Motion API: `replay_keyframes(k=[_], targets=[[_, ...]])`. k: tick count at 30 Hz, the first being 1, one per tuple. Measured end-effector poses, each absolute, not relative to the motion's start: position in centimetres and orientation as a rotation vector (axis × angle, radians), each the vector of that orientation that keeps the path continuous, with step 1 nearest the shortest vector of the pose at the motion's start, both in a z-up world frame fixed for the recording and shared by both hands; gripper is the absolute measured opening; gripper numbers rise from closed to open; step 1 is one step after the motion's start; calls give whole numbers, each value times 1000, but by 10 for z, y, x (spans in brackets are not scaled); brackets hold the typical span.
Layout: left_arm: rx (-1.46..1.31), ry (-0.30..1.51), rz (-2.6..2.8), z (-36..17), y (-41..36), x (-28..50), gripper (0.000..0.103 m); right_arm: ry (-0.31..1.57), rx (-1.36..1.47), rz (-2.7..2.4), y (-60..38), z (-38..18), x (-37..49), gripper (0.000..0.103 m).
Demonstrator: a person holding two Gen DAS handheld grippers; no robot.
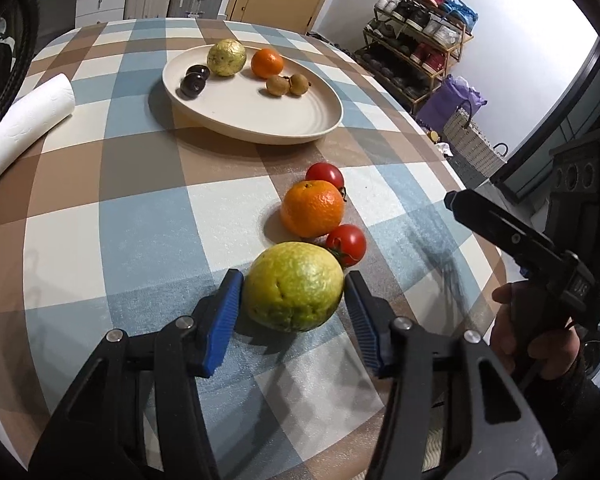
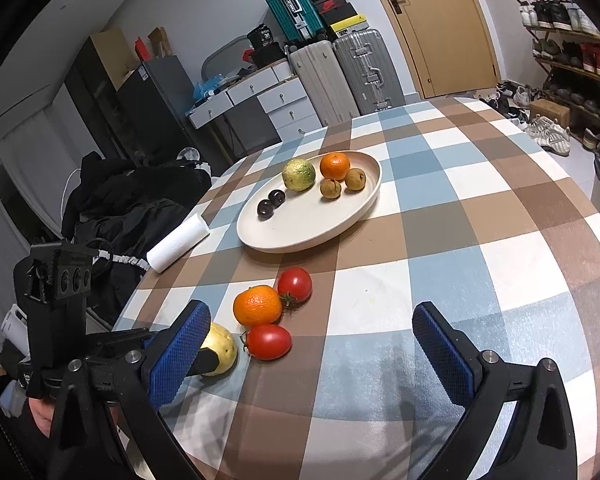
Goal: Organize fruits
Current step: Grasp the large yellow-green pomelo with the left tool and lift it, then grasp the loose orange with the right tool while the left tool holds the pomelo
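Note:
A yellow-green guava (image 1: 294,286) lies on the checked tablecloth between the blue pads of my left gripper (image 1: 293,285), which touch or nearly touch its sides; it also shows in the right wrist view (image 2: 222,347). Beyond it lie an orange (image 1: 312,208) and two tomatoes (image 1: 346,243) (image 1: 325,175). A cream plate (image 1: 260,116) holds a second guava (image 1: 226,57), an orange (image 1: 267,63), two dark plums (image 1: 194,80) and two small brown fruits (image 1: 287,85). My right gripper (image 2: 312,338) is open and empty above the table, right of the loose fruit.
A paper towel roll (image 1: 24,120) lies at the table's left edge. The table edge curves away on the right. Suitcases (image 2: 344,72), drawers and a shoe rack (image 1: 420,44) stand beyond the table.

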State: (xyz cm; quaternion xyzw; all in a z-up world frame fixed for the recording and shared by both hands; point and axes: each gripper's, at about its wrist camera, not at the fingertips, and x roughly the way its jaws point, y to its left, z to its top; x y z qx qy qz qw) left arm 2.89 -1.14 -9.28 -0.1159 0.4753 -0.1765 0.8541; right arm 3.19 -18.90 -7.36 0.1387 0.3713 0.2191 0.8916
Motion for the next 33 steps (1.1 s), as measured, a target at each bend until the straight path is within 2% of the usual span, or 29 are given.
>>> replay_keyframes(k=[18, 19, 20, 21, 22, 26, 33], targets=[[-319, 878, -282, -62, 58, 15, 50, 895, 281, 547, -148, -83, 54, 103], [-321, 874, -281, -61, 61, 15, 47, 904, 276, 549, -144, -84, 56, 102], [-322, 869, -280, -60, 63, 15, 39, 911, 269, 553, -139, -84, 58, 102], [-320, 865, -284, -59, 65, 15, 34, 918, 260, 554, -135, -85, 60, 102], [-317, 863, -288, -58, 66, 15, 33, 925, 255, 552, -131, -86, 62, 102], [-293, 864, -297, -62, 62, 18, 33, 964, 269, 538, -119, -90, 70, 90], [-321, 902, -272, -76, 68, 24, 34, 995, 253, 503, -107, -98, 78, 87]])
